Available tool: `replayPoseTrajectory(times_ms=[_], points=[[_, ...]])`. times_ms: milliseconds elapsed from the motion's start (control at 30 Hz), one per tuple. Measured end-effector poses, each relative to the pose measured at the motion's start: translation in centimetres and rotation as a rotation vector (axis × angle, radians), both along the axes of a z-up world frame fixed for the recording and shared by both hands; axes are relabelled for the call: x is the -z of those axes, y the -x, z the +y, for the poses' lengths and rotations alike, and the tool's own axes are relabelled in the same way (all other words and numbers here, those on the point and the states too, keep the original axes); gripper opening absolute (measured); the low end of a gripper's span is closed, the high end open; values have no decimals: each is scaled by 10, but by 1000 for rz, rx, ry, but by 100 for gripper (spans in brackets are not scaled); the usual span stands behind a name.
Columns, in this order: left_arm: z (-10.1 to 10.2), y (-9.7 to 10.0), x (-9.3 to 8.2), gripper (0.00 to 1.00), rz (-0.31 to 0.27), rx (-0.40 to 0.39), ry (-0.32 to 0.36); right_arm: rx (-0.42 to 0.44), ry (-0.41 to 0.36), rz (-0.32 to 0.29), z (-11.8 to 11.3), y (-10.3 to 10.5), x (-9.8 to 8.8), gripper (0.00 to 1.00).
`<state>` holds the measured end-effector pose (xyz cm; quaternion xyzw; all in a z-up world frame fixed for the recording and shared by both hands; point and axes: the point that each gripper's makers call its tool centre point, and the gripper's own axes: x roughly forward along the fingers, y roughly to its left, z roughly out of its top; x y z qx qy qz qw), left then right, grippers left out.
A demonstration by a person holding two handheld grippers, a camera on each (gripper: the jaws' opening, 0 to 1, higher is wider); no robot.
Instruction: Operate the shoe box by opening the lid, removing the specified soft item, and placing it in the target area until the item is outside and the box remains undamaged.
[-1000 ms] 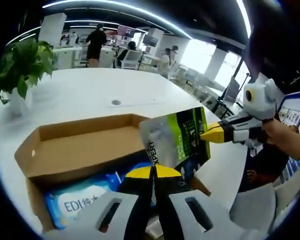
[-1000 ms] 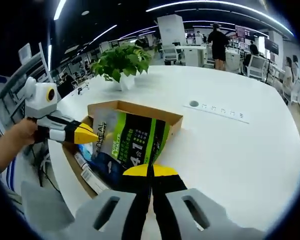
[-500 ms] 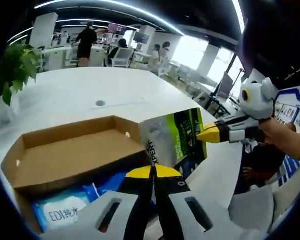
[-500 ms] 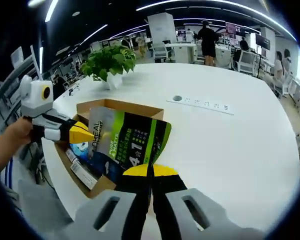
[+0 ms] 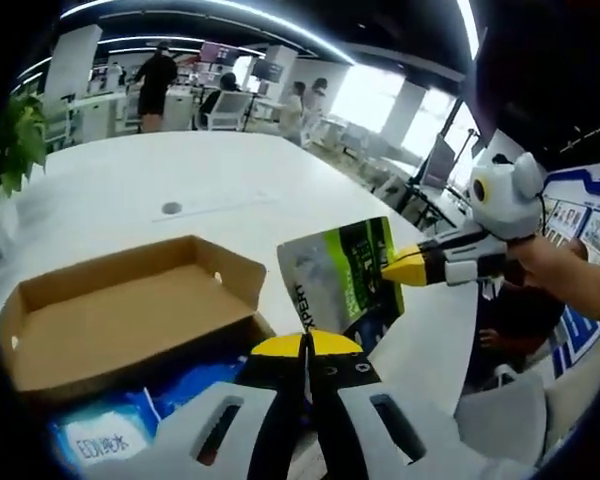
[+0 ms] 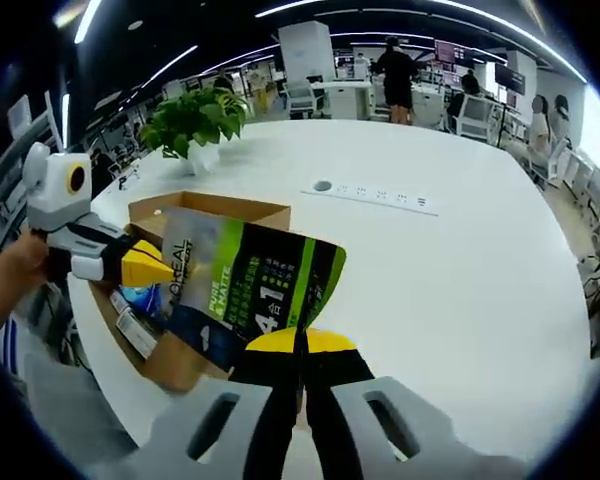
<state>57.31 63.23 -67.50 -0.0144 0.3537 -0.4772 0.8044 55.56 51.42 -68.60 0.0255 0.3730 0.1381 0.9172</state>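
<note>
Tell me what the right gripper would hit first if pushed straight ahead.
The green-and-black pouch that the right gripper is clamping; beyond it, likely bare white table, though depth is unclear.

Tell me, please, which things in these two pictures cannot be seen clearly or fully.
- Pouch: its lower edge is hidden behind the right gripper in the right gripper view.
- Blue pack in the shoe box: cut off by the left gripper and the picture edge, left gripper view.
- Pouch's small print: too small to read.
</note>
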Motion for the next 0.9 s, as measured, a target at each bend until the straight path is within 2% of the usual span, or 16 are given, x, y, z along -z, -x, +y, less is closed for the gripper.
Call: replayPoseTrajectory(times_ms=[267, 567, 667, 767, 900], points=[[-16, 2, 8, 0, 4, 37, -15, 22, 20, 17, -17, 1, 10, 0], [-32, 5, 27, 0, -9, 115, -106, 41, 39, 41, -30, 1, 23, 0], [-35, 7, 36, 0, -30, 148, -154, 44, 49, 44, -32, 0, 28, 0], [-38, 5, 44, 0, -23, 158, -173, 51, 60, 50, -36, 0, 34, 0], [-44, 2, 46, 0, -36, 175, -192, 62, 67, 51, -41, -2, 41, 0]])
